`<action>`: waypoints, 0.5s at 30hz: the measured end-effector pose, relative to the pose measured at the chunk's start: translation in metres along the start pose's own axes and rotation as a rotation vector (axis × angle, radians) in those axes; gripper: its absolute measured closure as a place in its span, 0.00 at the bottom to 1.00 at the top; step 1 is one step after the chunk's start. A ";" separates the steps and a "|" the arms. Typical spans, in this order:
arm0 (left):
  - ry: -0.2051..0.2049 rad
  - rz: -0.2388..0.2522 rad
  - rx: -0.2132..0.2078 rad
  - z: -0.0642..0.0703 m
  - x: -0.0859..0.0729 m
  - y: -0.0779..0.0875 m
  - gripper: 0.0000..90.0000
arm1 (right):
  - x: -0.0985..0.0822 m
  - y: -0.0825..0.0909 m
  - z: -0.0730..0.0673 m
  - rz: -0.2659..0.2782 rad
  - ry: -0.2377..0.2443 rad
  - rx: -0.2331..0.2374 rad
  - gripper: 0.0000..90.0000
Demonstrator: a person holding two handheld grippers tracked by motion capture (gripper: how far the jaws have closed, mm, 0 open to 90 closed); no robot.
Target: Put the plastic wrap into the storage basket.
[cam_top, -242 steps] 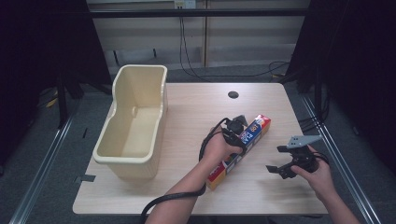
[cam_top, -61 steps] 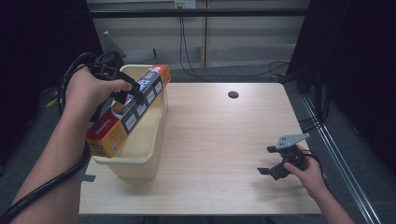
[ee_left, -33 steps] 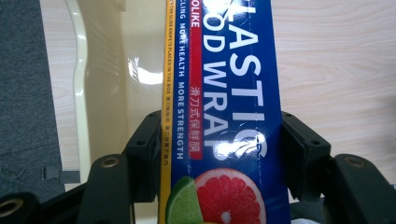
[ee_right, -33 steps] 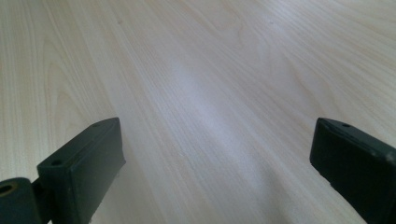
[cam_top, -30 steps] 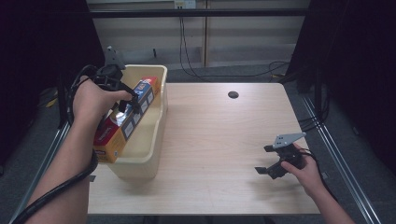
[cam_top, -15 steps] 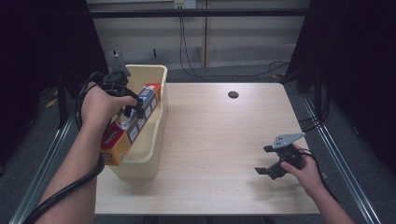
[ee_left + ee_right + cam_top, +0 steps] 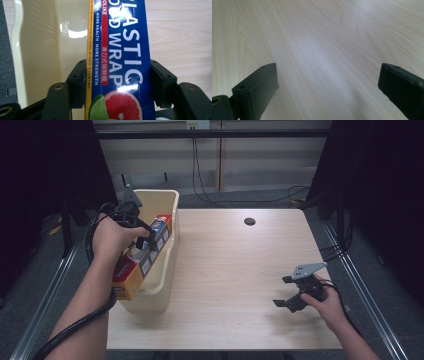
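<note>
While the left gripper [image 7: 146, 239] sits clamped across the plastic wrap box [image 7: 120, 62], I see the box tilted partly inside the cream bin [image 7: 167, 207] at the bench's [image 7: 240, 270] left edge, near end above the rim. The right gripper [image 7: 290, 292] hovers low over bare bench, jaws wide apart, holding nothing.

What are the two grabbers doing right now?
Left gripper: closed on the plastic wrap box, over the bin.
Right gripper: open, holding nothing.
</note>
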State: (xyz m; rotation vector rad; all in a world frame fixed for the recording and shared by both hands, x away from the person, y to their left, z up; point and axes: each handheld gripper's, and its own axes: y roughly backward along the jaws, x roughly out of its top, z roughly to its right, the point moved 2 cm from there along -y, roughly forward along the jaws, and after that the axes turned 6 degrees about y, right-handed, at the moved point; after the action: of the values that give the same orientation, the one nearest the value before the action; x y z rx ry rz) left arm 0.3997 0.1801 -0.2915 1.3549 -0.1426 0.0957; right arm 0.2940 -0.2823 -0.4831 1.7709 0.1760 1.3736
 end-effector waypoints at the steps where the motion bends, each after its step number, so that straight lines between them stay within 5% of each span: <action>1: 0.007 0.003 0.002 0.000 0.000 -0.003 0.45 | 0.000 0.000 0.000 0.001 0.000 0.001 0.03; 15: 0.022 -0.017 0.007 -0.002 -0.001 -0.019 0.45 | 0.000 0.001 -0.001 -0.001 -0.001 0.004 0.03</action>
State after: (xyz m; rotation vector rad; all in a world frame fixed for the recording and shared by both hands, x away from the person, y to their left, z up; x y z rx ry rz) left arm 0.4013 0.1783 -0.3108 1.3610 -0.1123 0.0962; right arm 0.2927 -0.2823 -0.4826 1.7747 0.1798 1.3725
